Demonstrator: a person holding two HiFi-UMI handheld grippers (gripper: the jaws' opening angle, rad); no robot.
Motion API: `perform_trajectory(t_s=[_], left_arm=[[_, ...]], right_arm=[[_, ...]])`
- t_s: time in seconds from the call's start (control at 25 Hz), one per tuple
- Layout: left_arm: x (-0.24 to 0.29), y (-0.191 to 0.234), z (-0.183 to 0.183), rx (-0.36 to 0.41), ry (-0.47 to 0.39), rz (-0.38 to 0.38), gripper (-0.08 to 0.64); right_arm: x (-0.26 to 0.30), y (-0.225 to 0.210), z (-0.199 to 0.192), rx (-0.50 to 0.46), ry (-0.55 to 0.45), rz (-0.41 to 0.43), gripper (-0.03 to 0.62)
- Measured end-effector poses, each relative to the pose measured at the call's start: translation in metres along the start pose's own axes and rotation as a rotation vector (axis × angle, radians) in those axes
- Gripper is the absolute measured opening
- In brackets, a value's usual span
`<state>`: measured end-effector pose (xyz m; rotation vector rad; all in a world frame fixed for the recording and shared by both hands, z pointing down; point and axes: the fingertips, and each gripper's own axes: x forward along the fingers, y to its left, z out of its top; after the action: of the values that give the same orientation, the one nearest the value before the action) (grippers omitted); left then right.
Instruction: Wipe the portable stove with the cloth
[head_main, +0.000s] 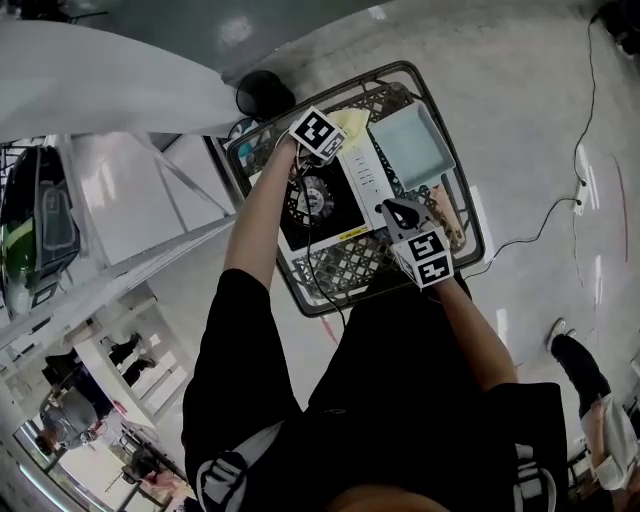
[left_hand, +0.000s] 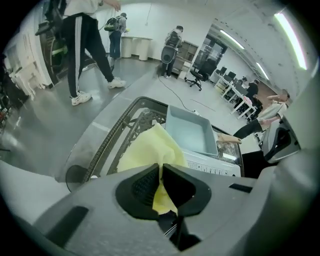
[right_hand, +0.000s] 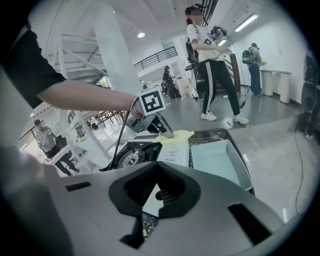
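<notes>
Yellow cloth (left_hand: 149, 150), pale blue tray (left_hand: 189, 134)

Observing a pale blue tray (head_main: 410, 145) resting inside a dark wire basket (head_main: 340, 268), toward its right side. Observing a thin cable (head_main: 535, 232) trailing across the grey floor (head_main: 520, 90), a bystander (left_hand: 87, 45) walking beyond.

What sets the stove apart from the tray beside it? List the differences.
The stove is white and black with a round burner; the tray is plain pale blue. The stove has the yellow cloth at its far end, pinched by the left hand-held gripper; the tray holds nothing. Both are rectangular and lie side by side in the black wire basket.
</notes>
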<state>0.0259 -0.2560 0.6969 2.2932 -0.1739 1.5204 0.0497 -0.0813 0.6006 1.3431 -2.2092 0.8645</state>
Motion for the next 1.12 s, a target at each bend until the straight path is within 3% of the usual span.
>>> perform_trajectory(t_s=[0.16,0.64,1.12], left_arm=[[-0.005,0.005,-0.007,0.012,-0.008,0.017,0.038],[-0.02,0.022,-0.035,-0.085,-0.039,0.074,0.037],[-0.032,0.032,-0.082,-0.069,0.011,0.145,0.037]], right_arm=[[-0.004,-0.002,-0.004,0.001,0.006,-0.011,0.005],[-0.001,0.013,-0.011,-0.025,0.026,0.016,0.005],[0.004,0.029,-0.014,-0.047,0.031,0.048,0.005]])
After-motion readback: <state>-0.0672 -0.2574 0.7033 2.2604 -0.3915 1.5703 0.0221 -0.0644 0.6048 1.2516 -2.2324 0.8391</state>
